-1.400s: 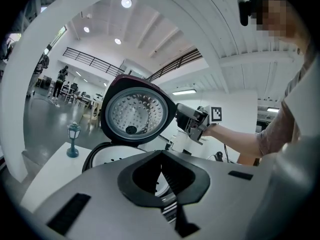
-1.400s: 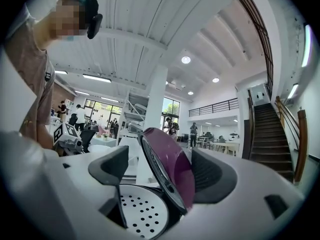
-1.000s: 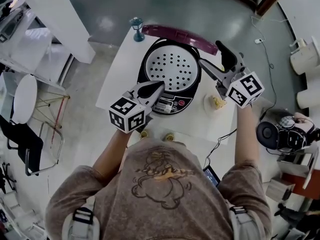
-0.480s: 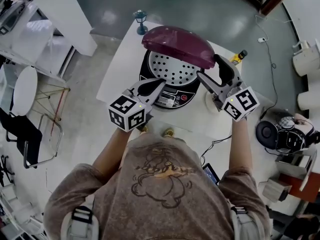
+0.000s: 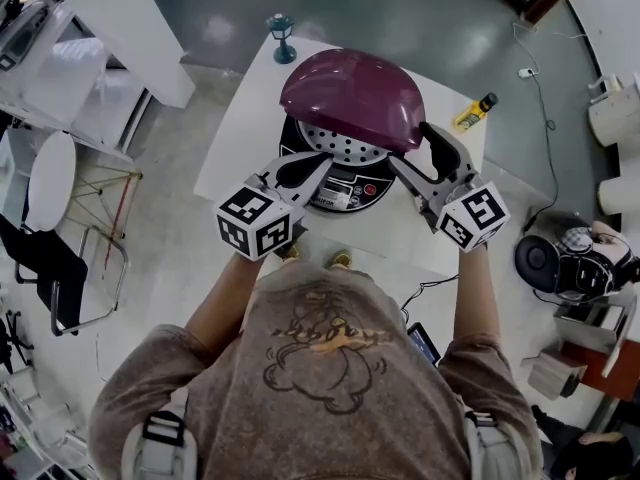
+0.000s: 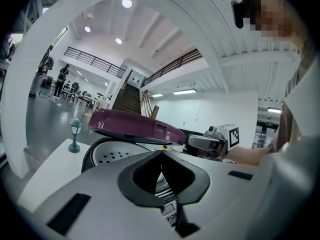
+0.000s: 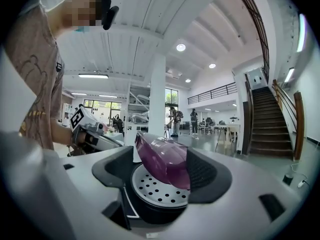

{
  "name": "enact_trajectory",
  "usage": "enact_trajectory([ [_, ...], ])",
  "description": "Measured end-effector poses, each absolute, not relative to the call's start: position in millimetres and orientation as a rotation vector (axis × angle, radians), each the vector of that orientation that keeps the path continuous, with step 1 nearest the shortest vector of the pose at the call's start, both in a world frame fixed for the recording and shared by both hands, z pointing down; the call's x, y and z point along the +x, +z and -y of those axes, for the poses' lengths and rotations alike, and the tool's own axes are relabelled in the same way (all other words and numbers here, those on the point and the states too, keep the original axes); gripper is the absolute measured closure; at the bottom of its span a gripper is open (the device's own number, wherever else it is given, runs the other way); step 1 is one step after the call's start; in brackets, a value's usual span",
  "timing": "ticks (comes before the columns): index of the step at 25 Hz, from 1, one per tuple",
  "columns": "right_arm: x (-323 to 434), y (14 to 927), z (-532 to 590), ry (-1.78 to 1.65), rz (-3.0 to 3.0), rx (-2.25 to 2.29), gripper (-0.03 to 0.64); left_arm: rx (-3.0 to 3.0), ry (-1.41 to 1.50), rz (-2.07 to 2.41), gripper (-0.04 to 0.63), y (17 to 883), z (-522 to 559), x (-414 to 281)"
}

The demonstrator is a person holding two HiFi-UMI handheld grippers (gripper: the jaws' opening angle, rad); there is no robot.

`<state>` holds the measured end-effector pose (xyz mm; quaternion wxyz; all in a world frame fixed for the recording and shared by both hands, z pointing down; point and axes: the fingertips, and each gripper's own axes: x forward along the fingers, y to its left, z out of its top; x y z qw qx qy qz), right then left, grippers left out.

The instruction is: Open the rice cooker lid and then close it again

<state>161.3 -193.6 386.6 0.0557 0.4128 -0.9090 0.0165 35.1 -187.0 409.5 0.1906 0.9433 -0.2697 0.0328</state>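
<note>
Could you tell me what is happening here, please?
A person works a black rice cooker on a white table with two hand-held tools. Its rounded maroon lid stands half-open over the perforated inner plate. The right tool has the lid's front edge between its jaws, which have just been closing but do not clamp it. The left tool hovers shut by the control panel.

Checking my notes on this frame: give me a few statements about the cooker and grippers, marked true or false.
The rice cooker lid is fully shut. False: it hangs part open over the perforated inner plate.
The left gripper has its jaws together, holding nothing. True.
A small lamp figurine stands at the table's far corner. True.
The right gripper has its jaws pressed together. False: they stand apart, the lid's edge between them, and have just been closing.
</note>
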Motion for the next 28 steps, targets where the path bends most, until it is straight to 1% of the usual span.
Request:
enact_trajectory([
  [5, 157.4, 404.7, 186.5, 0.140, 2.741, 1.236, 0.295, 2.656, 0.095, 0.756, 0.574, 408.9, 189.0, 34.4],
  [14, 154.8, 423.8, 183.5, 0.181, 2.710, 1.227, 0.303, 2.694, 0.043, 0.747, 0.574, 390.2, 200.4, 40.5],
  [23, 155.5, 427.4, 183.2, 0.217, 2.721, 1.250, 0.308, 2.744, 0.111, 0.806, 0.574, 388.8, 220.8, 42.0],
  [28, 157.9, 427.3, 184.3, 0.242, 2.740, 1.281, 0.328, 2.718, 0.158, 0.834, 0.574, 400.0, 223.6, 37.2],
])
